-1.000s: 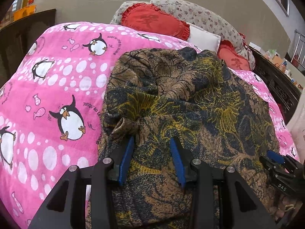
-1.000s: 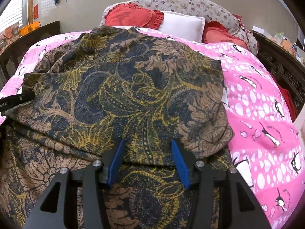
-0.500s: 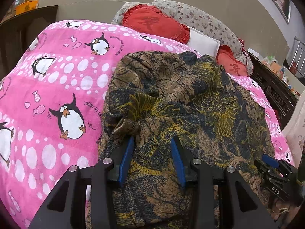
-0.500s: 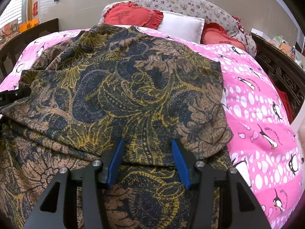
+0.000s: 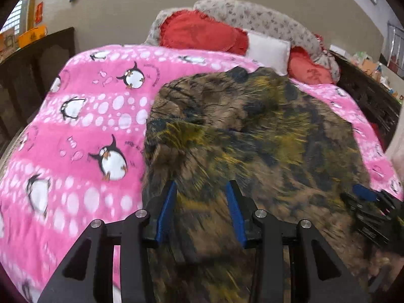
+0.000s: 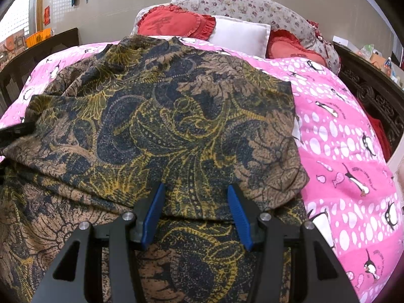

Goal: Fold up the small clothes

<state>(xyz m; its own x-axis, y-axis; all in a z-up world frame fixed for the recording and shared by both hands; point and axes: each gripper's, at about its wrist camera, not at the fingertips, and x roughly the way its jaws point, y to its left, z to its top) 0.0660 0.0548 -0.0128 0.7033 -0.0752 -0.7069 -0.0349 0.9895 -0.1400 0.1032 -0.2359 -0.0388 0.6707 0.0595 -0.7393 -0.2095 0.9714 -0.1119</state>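
A brown, navy and yellow patterned garment (image 5: 252,139) (image 6: 176,126) lies spread on a pink penguin blanket (image 5: 88,126). An upper layer is folded over a lower one. My left gripper (image 5: 200,186) is at the garment's near left part, shut on bunched cloth, and this view is motion-blurred. My right gripper (image 6: 195,189) stands open over the near right part, where the folded layer's edge runs flat between its fingers. The right gripper (image 5: 368,202) also shows low right in the left wrist view. The left gripper (image 6: 15,131) shows as a dark shape at the right wrist view's left edge.
Red heart cushions (image 6: 174,25), a white pillow (image 6: 240,35) and a floral pillow (image 6: 252,7) lie at the head of the bed. A dark carved wooden bed frame (image 6: 373,93) runs along the right. Dark furniture (image 5: 38,70) stands to the left. Bare pink blanket (image 6: 341,139) lies right of the garment.
My left gripper has moved and lifted a little with the cloth, and its view has gone blurred. The right gripper has stayed still.
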